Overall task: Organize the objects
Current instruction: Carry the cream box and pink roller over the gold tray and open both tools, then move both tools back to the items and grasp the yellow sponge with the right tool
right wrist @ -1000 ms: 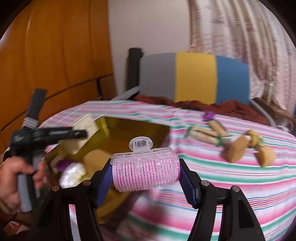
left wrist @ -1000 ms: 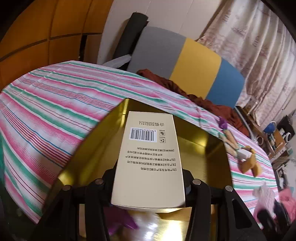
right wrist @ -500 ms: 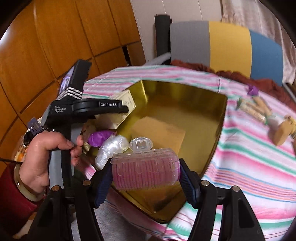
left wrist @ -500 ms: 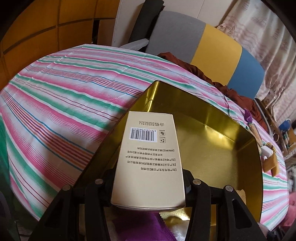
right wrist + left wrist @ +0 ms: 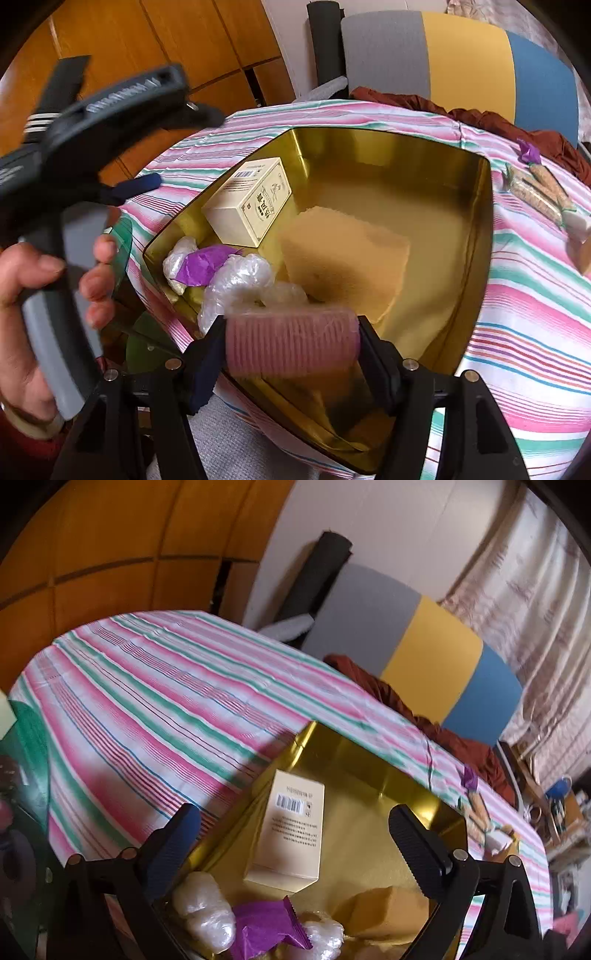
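left tongs (image 5: 293, 843) stand wide apart, jaws just opened; nothing is pressed between them. cream carton (image 5: 288, 830) is seen lying flat in the gold tray (image 5: 417, 786), against its left wall, below and between the spread fingers but free of both. right tongs (image 5: 291, 347) are clamped on a pink hair roller (image 5: 291, 341), held above the tray's near rim. inside the tray: yellow sponge (image 5: 343, 254), purple wrapper (image 5: 203, 264), clear plastic packets (image 5: 240, 280). tray rests on a striped cloth (image 5: 166, 694) over the counter.
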`<state>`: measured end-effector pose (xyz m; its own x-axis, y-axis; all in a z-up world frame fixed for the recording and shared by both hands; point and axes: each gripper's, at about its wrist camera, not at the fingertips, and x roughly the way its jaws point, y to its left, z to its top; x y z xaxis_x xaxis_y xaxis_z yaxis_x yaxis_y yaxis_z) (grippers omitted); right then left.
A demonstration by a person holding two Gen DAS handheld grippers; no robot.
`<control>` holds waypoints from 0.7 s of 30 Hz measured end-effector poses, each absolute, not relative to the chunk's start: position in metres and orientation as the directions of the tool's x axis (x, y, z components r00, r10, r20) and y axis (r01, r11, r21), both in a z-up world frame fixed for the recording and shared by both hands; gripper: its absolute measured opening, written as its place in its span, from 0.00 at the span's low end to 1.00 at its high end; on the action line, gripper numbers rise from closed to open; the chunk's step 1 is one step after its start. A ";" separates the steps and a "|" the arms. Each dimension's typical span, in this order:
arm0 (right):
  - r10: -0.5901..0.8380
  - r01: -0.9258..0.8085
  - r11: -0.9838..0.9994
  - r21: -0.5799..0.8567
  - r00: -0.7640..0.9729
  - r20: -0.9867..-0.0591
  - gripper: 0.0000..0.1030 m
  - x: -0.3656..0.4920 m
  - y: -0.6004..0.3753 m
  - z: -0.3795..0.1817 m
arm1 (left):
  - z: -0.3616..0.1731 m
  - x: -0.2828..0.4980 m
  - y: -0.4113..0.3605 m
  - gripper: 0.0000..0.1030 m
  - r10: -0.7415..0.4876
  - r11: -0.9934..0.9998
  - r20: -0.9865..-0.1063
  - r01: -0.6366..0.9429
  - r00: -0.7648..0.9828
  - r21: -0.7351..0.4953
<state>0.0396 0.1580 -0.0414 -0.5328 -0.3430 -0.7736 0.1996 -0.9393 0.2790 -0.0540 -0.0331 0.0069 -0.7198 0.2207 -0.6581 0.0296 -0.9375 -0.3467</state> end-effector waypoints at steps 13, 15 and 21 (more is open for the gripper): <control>-0.355 0.192 -0.934 0.302 -0.608 -0.710 0.68 0.057 0.175 -0.021 | 0.009 -0.041 -0.031 1.00 0.230 -0.929 -0.670 0.045 -0.705 -0.367; -0.336 0.166 -0.938 0.303 -0.650 -0.682 0.68 0.061 0.186 -0.014 | 0.009 -0.039 -0.024 1.00 0.242 -0.931 -0.673 0.027 -0.699 -0.363; -0.215 0.016 -0.953 0.302 -0.740 -0.637 0.68 0.065 0.238 -0.001 | 0.010 -0.031 0.009 1.00 0.280 -0.941 -0.680 -0.056 -0.678 -0.333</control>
